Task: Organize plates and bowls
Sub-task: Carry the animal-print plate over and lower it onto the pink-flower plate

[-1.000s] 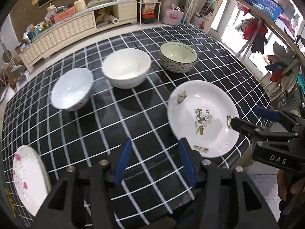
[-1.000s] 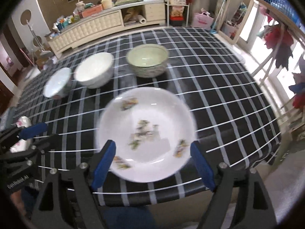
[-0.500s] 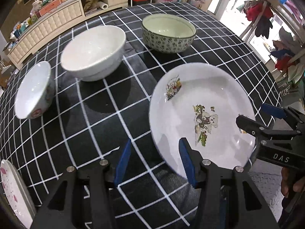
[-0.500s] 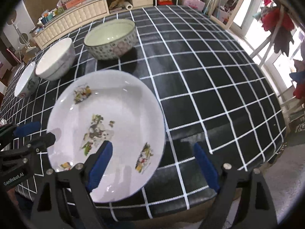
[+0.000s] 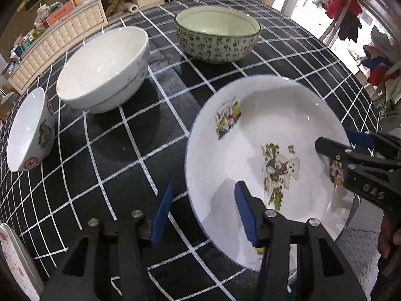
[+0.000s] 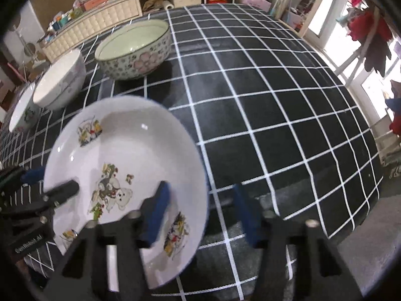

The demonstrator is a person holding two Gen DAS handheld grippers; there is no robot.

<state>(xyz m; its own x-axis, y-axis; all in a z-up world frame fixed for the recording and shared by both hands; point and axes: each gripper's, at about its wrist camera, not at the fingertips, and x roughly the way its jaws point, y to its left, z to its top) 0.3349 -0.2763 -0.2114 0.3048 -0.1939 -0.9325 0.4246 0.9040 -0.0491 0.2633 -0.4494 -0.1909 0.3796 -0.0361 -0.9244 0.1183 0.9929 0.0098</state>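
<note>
Sorting has barely begun, by my reckoning: nothing on the tabletop is stacked yet. Taking the cartoon plate as the marker and going left to right, a pink-flowered plate lies well apart from it at the near left edge. Next comes a small bowl with a red mark, then a plain white bowl beyond the plate to its left, and a patterned bowl straight beyond it. All 3 bowls stand separately, none nested.

The left gripper straddles the plate's left rim, fingers spread, one over the cloth and one above the plate's face, gripping nothing. The right gripper straddles the opposite rim. Its fingers have just been closing with the rim between them, though they look not yet pressed on it.

Left to do, I judge: grip this plate, carry it to the pink-flowered plate, then nest the 3 bowls.
</note>
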